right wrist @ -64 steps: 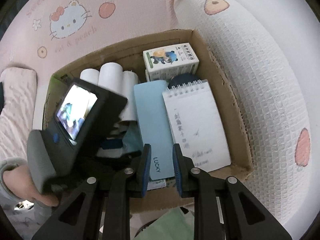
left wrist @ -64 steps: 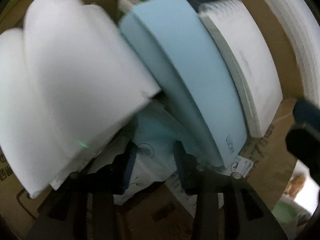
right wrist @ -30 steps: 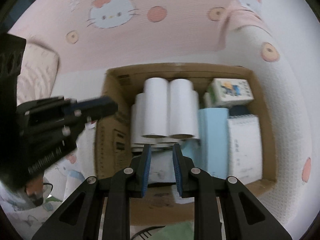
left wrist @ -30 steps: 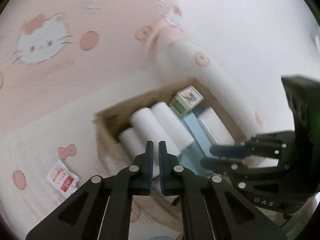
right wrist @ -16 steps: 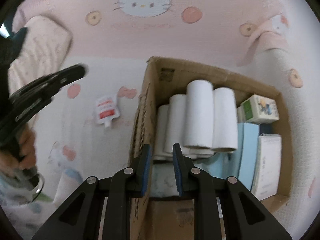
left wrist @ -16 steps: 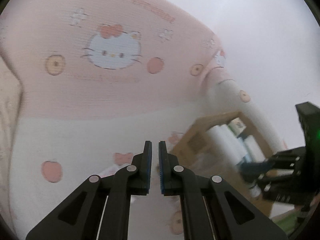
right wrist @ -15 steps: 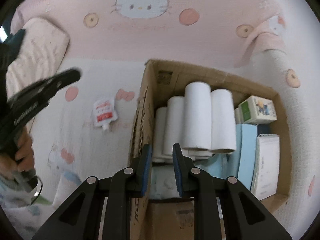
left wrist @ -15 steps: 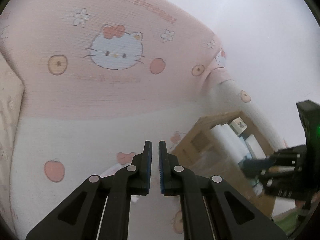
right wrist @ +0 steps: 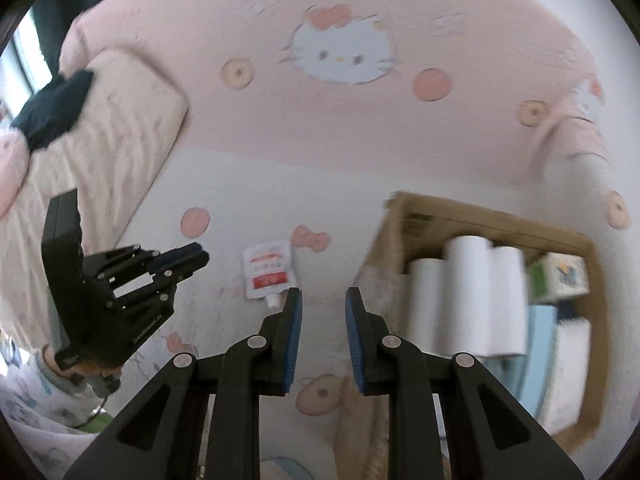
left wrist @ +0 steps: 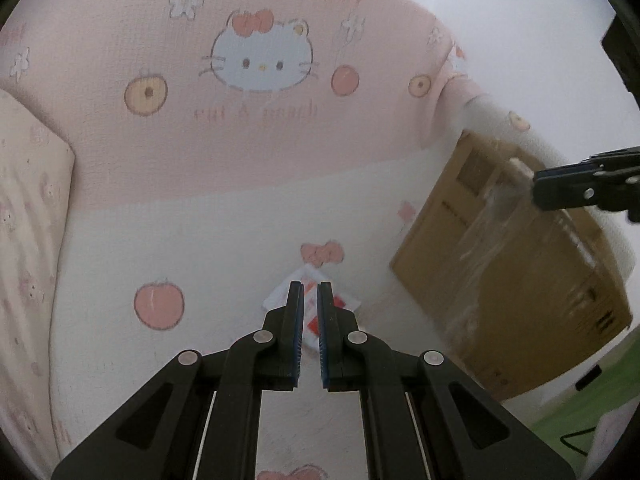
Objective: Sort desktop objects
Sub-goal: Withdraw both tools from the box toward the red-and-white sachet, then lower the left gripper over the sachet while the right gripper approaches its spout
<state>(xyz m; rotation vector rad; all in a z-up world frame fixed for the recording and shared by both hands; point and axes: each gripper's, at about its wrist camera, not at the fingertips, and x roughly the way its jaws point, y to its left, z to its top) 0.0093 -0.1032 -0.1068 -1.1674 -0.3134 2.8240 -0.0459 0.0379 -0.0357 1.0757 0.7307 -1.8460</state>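
A small white pouch with a red label (right wrist: 267, 273) lies on the white sheet, left of the cardboard box (right wrist: 480, 216). My left gripper (left wrist: 310, 294) is shut and empty, hanging just above the pouch (left wrist: 345, 302), which shows partly behind its fingertips. In the right wrist view the left gripper (right wrist: 196, 258) points at the pouch from the left. My right gripper (right wrist: 323, 298) is shut with a slim gap and nothing between its pads, hovering over the sheet between pouch and box. It also appears as the right gripper (left wrist: 538, 188) over the box (left wrist: 520, 288).
The box holds white paper rolls (right wrist: 468, 296), a green-and-white carton (right wrist: 558, 276), a light blue book (right wrist: 540, 344) and a white notebook (right wrist: 568, 364). A pink cartoon-cat blanket (right wrist: 340, 52) lies behind. A pillow (right wrist: 100, 128) sits at left. A hand (right wrist: 92, 368) holds the left gripper.
Both grippers have swung left, away from the box. The left one has dropped and tipped down until the pouch lies under its fingertips. Neither gripper's jaws have moved.
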